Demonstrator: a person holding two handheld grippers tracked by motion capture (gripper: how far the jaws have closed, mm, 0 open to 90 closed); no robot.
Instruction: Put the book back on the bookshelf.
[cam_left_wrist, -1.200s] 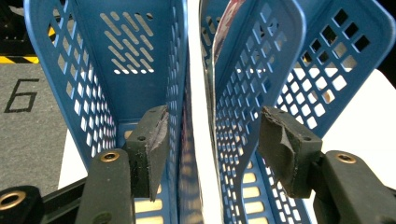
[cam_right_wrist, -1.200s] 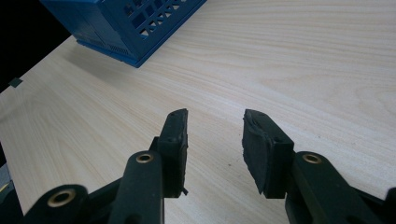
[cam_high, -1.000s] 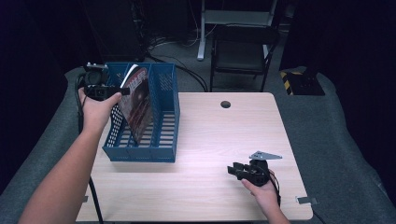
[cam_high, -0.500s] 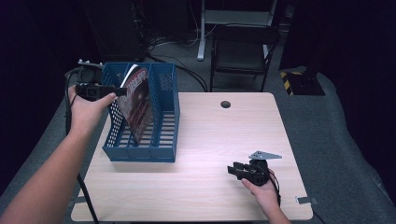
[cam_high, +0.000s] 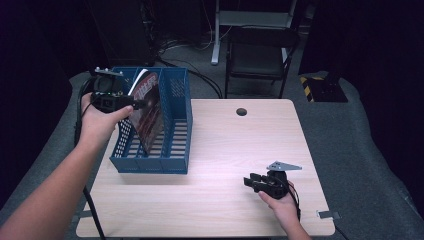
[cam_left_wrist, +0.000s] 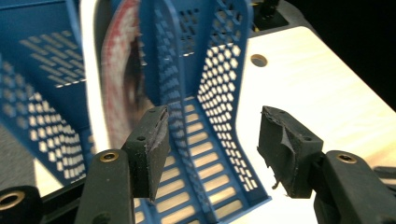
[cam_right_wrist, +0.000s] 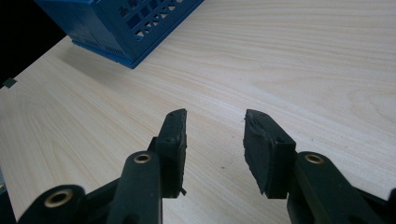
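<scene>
Left gripper (cam_left_wrist: 212, 154) gapes empty beside the blue perforated plastic file rack (cam_high: 175, 125) holding a red-covered magazine (cam_high: 148, 112); right gripper (cam_right_wrist: 215, 140) rests parted, empty, on the pale wooden table (cam_high: 225, 150)

A dark chair (cam_high: 260, 52) stands beyond the table's (cam_high: 225, 200) far edge, near floor cables (cam_high: 165, 47)

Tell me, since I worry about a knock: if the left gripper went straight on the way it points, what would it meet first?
Probably the blue file rack: the open left gripper straddles a perforated divider, with the magazine just left of that line. Depth is unclear.
</scene>
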